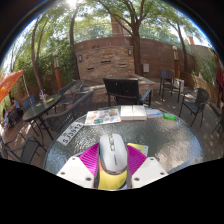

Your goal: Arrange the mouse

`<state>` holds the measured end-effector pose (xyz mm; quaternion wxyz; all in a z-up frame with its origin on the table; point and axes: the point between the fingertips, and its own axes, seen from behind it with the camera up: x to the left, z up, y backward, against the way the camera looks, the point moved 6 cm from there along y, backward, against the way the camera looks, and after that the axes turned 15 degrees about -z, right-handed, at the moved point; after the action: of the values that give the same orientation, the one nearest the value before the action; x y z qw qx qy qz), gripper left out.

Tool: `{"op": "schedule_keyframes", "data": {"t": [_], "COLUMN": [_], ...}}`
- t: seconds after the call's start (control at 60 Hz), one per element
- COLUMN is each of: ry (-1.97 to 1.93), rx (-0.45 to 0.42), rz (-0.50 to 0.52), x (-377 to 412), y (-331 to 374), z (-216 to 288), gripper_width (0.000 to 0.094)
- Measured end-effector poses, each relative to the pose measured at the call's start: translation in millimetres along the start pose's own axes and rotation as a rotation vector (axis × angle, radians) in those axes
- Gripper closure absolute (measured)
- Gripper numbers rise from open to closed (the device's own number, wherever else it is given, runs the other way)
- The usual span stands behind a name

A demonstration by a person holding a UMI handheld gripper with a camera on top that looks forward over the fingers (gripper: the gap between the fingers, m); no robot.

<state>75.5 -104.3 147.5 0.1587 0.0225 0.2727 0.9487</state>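
Gripper [112,172] fingers, as I read them, clamp the grey and white computer mouse [112,153] between magenta pads, above the round glass patio table [170,140]. Beyond lies a laptop [126,101]. Risk: the smooth shell slipping forward if I tilt.

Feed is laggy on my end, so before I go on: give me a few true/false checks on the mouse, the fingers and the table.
1. The mouse sits between the gripper fingers. True.
2. The mouse is black. False: it is light grey or white.
3. The table is a round glass top outdoors. True.
4. A laptop stands open beyond the mouse. True.
5. The keyboard lies between the fingers. False: it lies farther off, to the mouse's left.
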Motion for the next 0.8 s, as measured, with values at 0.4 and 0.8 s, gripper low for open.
{"op": "schedule_keyframes", "data": {"t": [0.4,0.8], "ry": [0.142,0.204], "rx": [0.159,0.116], "rz": [-0.024,-0.024], "x": [49.4,24.3], "y": [-23.6,159.1], "z": [-79.2,-25.9], "gripper_width": [0.0067,0.0072]}}
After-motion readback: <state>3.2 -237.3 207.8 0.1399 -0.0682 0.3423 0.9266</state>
